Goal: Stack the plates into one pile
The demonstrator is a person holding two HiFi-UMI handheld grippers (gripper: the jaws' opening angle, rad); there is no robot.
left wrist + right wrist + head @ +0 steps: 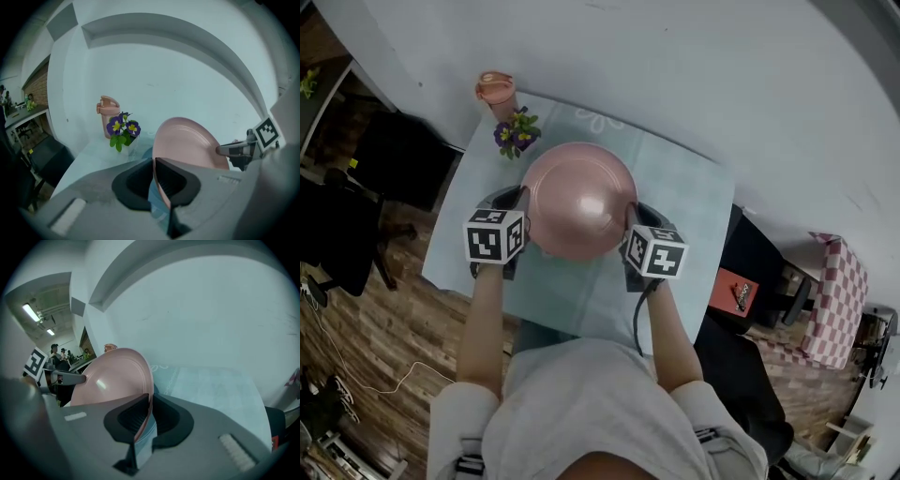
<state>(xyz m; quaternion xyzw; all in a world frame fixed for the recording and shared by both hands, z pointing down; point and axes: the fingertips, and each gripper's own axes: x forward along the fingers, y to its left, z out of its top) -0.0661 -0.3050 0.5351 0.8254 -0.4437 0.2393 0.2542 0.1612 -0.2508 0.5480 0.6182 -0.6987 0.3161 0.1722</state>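
Pink plate [579, 199] — clenched at opposite rims by left tongs [153, 164] and right tongs [149, 401].

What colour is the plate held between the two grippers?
Plain glossy pink plate; the head view shows it best.

Right gripper [147, 404]: jaws nearly together, clamped on near rim of pink plate [112, 376]. Plate tilted up on edge, clear of pale blue cloth [211, 390]. Left gripper [79, 378] on far rim, marker cube [33, 363] at frame left. Pink bottle top [110, 347] peeking over plate. White wall [211, 315] behind. Ceiling light [30, 312] upper left, small figures below, too far to detail.
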